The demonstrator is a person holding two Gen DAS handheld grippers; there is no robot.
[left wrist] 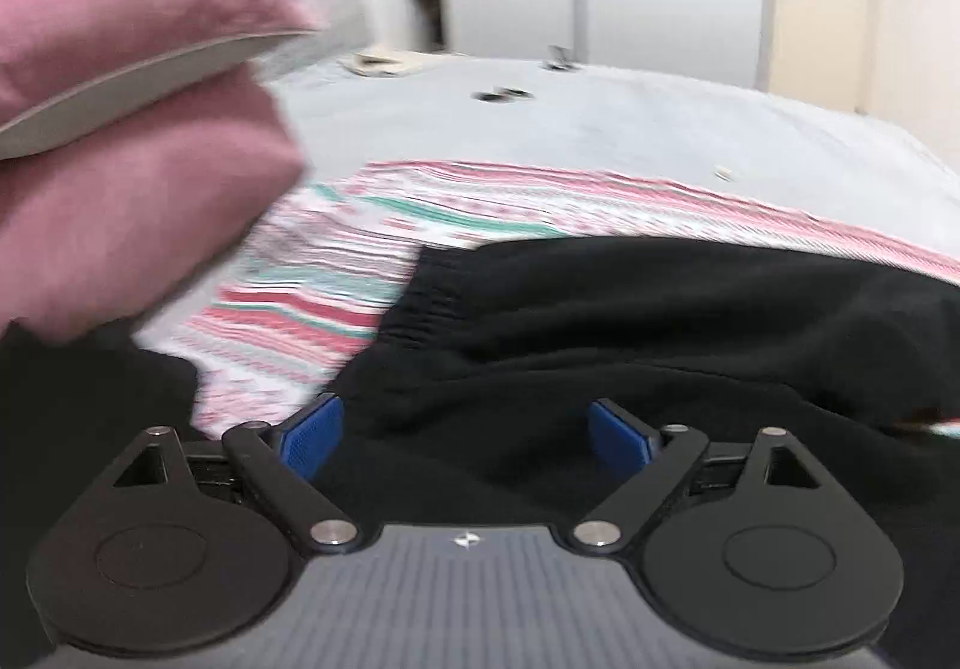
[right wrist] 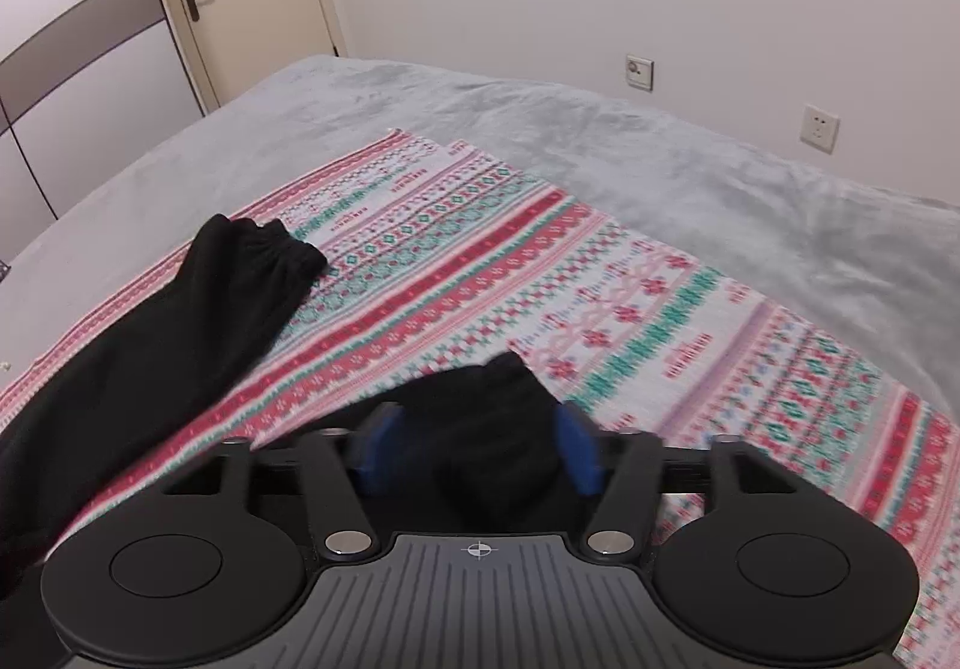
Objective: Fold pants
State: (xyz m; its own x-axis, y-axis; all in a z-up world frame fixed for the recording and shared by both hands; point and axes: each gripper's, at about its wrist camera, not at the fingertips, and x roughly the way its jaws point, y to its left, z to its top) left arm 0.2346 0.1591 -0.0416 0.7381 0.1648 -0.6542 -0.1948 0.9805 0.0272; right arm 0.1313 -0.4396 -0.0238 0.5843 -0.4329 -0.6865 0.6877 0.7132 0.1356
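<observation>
One pair of black pants (right wrist: 180, 309) lies on one patterned blanket (right wrist: 600, 297). Two tools: the left tool (left wrist: 465, 438) and right tool (right wrist: 477, 453) each stand apart around pants fabric.

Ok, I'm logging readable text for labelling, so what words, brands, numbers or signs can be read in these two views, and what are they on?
No legible words or numbers in either view.
Patterned cloth: short red rows that look like lettering, too small and blurred to read.
Right gripper body: a crosshair mark only, no text.
Left gripper body: a small white star-like mark only, no text.
Black pants: no label or logo visible.
</observation>
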